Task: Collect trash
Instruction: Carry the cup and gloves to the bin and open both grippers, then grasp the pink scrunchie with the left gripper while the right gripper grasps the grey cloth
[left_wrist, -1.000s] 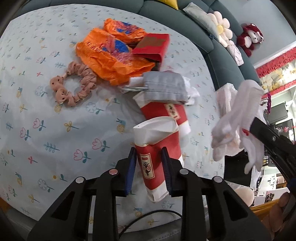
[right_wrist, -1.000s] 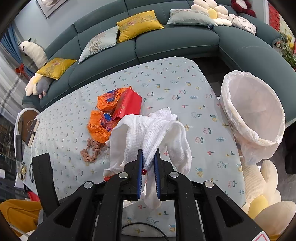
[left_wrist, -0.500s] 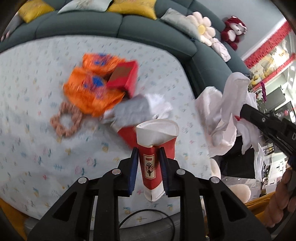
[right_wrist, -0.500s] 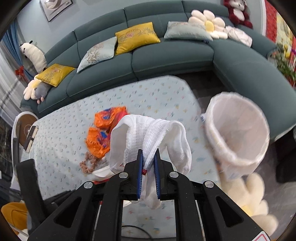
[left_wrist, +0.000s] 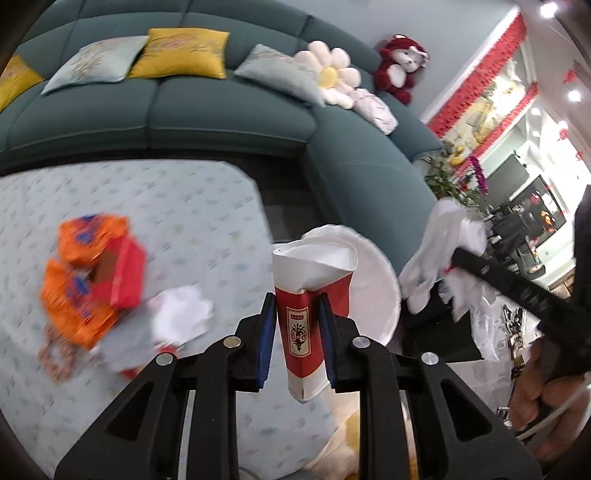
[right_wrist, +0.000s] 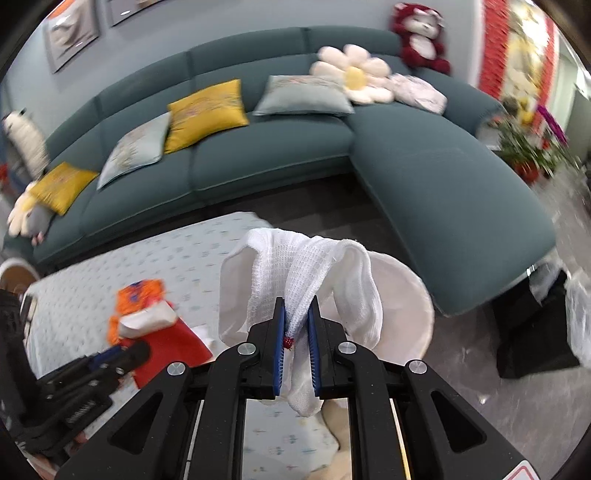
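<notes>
Left wrist view: the left gripper (left_wrist: 297, 325) has its jaws clamped on a red-and-white paper carton (left_wrist: 308, 306), long axis upright, open mouth on top. The white bin bag (left_wrist: 380, 295) gapes right behind the carton, off the counter's (left_wrist: 184, 214) edge, so the drop looks to lie just ahead. Orange wrappers (left_wrist: 79, 280) and a red box (left_wrist: 123, 277) lie on the counter, well to the left.

Right wrist view: the right gripper (right_wrist: 296, 343) is pinched tight on a white knitted cloth (right_wrist: 306, 280) that drapes over both sides. The bag's rim (right_wrist: 424, 306) sits directly beyond it; this hand looks nearer the opening, held level and pointing forward.
</notes>
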